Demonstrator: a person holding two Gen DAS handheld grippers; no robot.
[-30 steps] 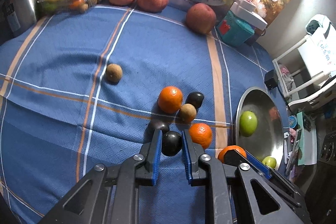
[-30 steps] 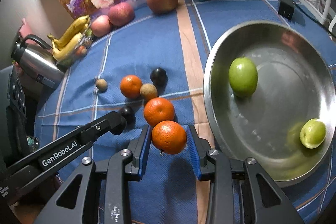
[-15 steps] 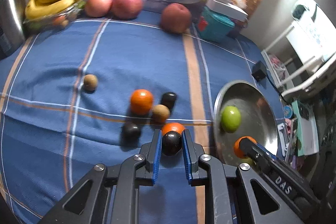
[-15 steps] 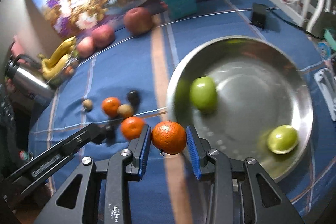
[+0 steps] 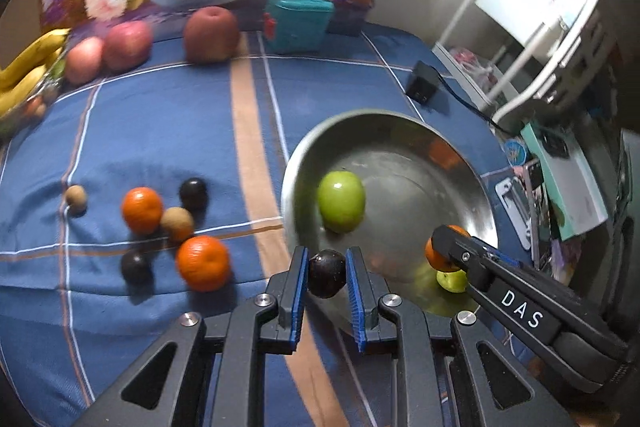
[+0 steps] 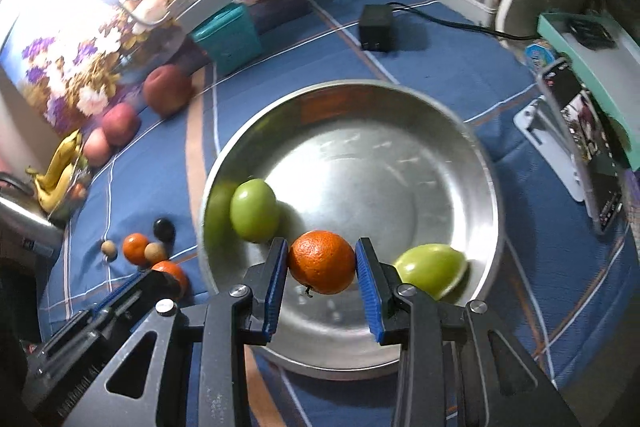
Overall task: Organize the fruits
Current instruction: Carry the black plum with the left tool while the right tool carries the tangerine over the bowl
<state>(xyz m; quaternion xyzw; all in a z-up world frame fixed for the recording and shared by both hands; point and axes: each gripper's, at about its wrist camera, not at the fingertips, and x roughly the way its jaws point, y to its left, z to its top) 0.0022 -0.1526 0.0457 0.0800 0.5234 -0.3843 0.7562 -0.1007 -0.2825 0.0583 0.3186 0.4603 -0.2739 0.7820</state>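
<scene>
While both tongs hang over the steel bowl, each carries one fruit.
Left gripper (image 5: 327,273): blue ribbed pads clamped tight on a dark plum (image 5: 326,273), smooth and round, above the bowl's near rim.
Right gripper (image 6: 322,269): pads pressed on a pebbled orange (image 6: 322,267), held over the bowl's inside.
Bowl (image 6: 400,163): shiny round metal, shallow; two smooth green fruits lie in it, one at the left wall (image 6: 254,209), one beside the right pad (image 6: 432,271).
Cloth (image 5: 168,131): blue woven, striped tan and white.
Loose fruit: two oranges (image 5: 142,209), two dark plums (image 5: 193,193) and two small brown rounds (image 5: 177,223), left of the bowl.
Back edge: red apples (image 5: 210,33), bananas (image 5: 24,75), teal box (image 5: 298,23).
Writing: "DAS" on the right gripper's arm, seen from the left wrist view.
</scene>
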